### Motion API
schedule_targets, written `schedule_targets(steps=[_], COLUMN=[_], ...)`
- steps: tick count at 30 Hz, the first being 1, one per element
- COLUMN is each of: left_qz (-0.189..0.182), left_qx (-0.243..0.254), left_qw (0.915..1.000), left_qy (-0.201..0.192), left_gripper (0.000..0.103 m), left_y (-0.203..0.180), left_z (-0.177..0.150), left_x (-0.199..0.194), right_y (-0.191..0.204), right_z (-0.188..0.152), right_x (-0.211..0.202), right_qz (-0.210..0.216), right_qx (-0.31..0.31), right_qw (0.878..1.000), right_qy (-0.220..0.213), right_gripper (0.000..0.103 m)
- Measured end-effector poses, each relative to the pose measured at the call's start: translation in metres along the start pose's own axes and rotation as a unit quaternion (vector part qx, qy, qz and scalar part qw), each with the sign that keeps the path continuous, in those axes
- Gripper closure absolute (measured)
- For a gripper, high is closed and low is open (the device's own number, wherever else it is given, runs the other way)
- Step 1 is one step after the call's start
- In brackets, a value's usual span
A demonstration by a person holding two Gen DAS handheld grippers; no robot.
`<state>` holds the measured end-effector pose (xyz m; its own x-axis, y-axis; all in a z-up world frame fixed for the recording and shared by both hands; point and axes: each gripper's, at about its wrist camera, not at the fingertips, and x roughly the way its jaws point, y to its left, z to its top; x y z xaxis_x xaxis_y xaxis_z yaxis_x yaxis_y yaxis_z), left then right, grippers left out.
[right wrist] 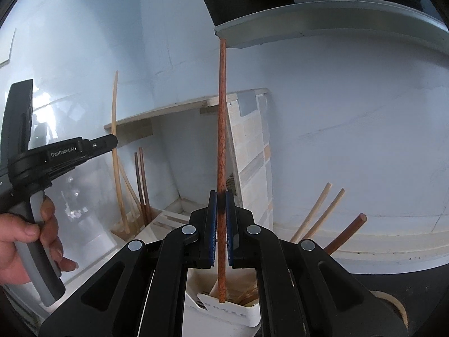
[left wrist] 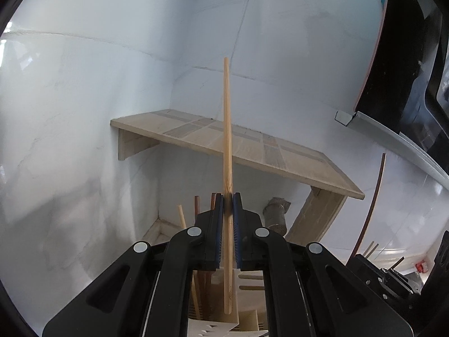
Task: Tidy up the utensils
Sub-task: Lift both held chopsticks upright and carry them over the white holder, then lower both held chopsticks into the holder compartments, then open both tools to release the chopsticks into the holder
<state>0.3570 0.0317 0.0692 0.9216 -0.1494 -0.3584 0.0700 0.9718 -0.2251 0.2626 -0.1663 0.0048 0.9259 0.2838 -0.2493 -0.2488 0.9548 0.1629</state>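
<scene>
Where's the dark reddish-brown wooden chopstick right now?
Right wrist view, centre: dark reddish-brown wooden chopstick stands upright, clamped in the right gripper, lower tip over the white utensil holder.

Left gripper (left wrist: 227, 196): jaws closed, blue pads pinching a pale chopstick (left wrist: 226, 129) that stands upright between them.
Right gripper (right wrist: 221, 193): jaws closed, blue pads clamped on a reddish-brown chopstick (right wrist: 221, 129), also upright.
Left hand (right wrist: 25, 241): seen from the right wrist view at the left edge, fingers (right wrist: 49, 210) wrapped around the grey handle of its gripper, thumb on the near side.
</scene>
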Motion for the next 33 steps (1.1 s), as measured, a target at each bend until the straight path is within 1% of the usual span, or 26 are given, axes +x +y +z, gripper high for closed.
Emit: schedule_targets(steps=[4, 10, 16, 17, 18, 20, 21, 22, 23, 24, 29, 30, 31, 33], left_qz=[0.003, 0.015, 0.020, 0.021, 0.022, 0.022, 0.022, 0.021, 0.020, 0.019, 0.011, 0.010, 0.009, 0.006], left_qx=[0.013, 0.027, 0.031, 0.032, 0.033, 0.035, 0.034, 0.033, 0.033, 0.032, 0.035, 0.038, 0.039, 0.046], left_qw=[0.9999, 0.9994, 0.9989, 0.9988, 0.9987, 0.9986, 0.9986, 0.9987, 0.9988, 0.9988, 0.9988, 0.9987, 0.9986, 0.9984], left_qy=[0.011, 0.016, 0.029, 0.030, 0.031, 0.033, 0.033, 0.032, 0.031, 0.030, 0.033, 0.034, 0.034, 0.033], left_gripper=[0.097, 0.097, 0.097, 0.096, 0.092, 0.089, 0.089, 0.088, 0.087, 0.086, 0.086, 0.085, 0.085, 0.080], left_y=[-0.001, -0.004, -0.002, -0.002, -0.002, 0.000, 0.001, 0.002, 0.002, 0.002, -0.003, -0.005, -0.006, -0.009], left_z=[-0.009, -0.018, -0.024, -0.024, -0.024, -0.023, -0.022, -0.021, -0.021, -0.020, -0.020, -0.020, -0.020, -0.020], left_x=[0.005, 0.006, 0.002, 0.001, -0.001, -0.006, -0.008, -0.010, -0.013, -0.016, -0.020, -0.021, -0.021, -0.026], right_y=[0.001, 0.009, 0.007, 0.007, 0.006, 0.004, 0.002, 0.000, -0.001, -0.003, -0.006, -0.006, -0.005, -0.006], right_z=[0.000, 0.002, 0.006, 0.006, 0.007, 0.008, 0.008, 0.008, 0.008, 0.007, 0.007, 0.009, 0.010, 0.011], right_x=[-0.002, 0.003, 0.009, 0.010, 0.010, 0.011, 0.011, 0.011, 0.012, 0.011, 0.014, 0.013, 0.011, 0.008], right_qz=[-0.001, 0.000, 0.000, 0.000, -0.002, -0.002, 0.000, 0.000, 0.001, 0.001, 0.000, -0.001, -0.001, -0.002], right_qx=[-0.001, -0.008, -0.013, -0.014, -0.014, -0.011, -0.005, 0.000, 0.003, 0.006, 0.009, 0.008, 0.006, 0.006], right_qw=[1.000, 1.000, 1.000, 1.000, 1.000, 1.000, 1.000, 1.000, 1.000, 1.000, 1.000, 1.000, 1.000, 1.000], right_qy=[0.002, 0.005, 0.002, 0.002, 0.002, 0.002, 0.004, 0.007, 0.010, 0.013, 0.022, 0.022, 0.022, 0.023], right_gripper=[0.097, 0.096, 0.096, 0.097, 0.097, 0.096, 0.095, 0.091, 0.085, 0.074, 0.074, 0.073, 0.069, 0.065])
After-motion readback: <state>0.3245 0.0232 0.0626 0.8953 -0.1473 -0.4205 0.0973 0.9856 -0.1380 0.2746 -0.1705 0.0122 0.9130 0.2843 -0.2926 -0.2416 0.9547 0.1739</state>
